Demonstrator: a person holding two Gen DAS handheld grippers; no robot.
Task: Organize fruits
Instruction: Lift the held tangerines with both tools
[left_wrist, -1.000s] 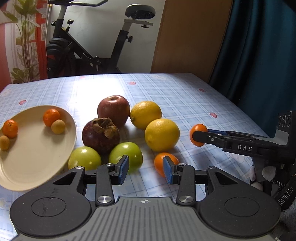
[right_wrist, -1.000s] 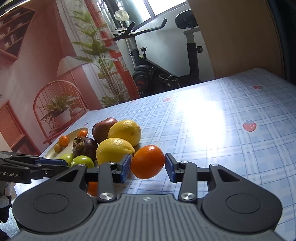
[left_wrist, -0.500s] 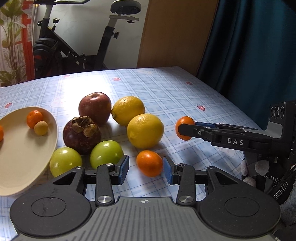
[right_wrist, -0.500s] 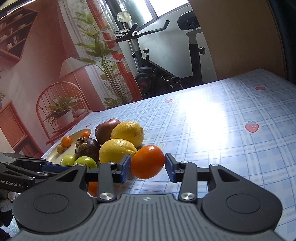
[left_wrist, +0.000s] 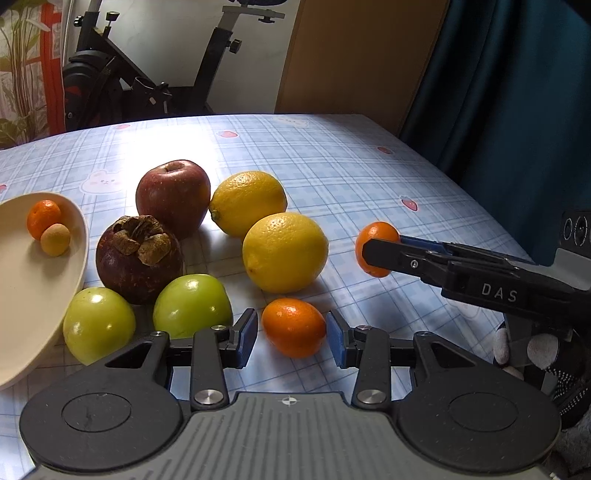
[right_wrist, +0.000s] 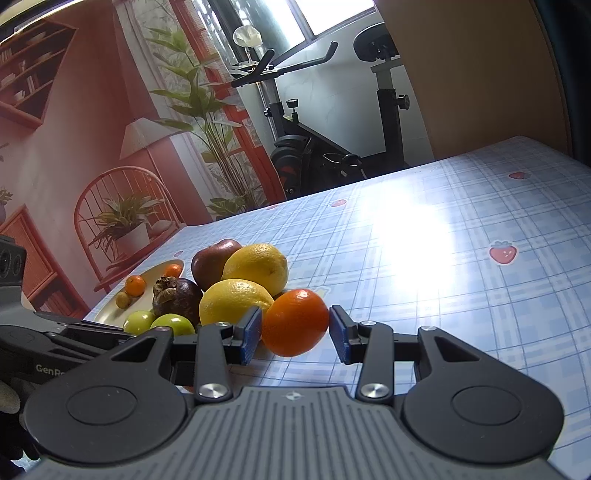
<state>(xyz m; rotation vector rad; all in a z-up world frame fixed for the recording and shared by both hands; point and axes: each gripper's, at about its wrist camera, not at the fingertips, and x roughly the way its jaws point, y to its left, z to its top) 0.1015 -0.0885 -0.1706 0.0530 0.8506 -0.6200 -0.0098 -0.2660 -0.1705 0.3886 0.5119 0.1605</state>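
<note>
2 hand-held grippers tilt down over the tabletop (left_wrist: 332, 155): right hand-held gripper (right_wrist: 294, 329) clamps 1 mandarin (right_wrist: 295, 322) aloft; left hand-held gripper (left_wrist: 291, 334), pads apart, straddles another mandarin (left_wrist: 293, 326). 2 lemons (left_wrist: 285, 252), 2 green fruits (left_wrist: 192, 305).

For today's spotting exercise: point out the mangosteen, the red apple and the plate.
mangosteen (left_wrist: 138, 258), left wrist view, dark rind below its dried cap
red apple (left_wrist: 171, 195), left wrist view, front skin
plate (left_wrist: 22, 291), left wrist view, bare inner surface
</note>
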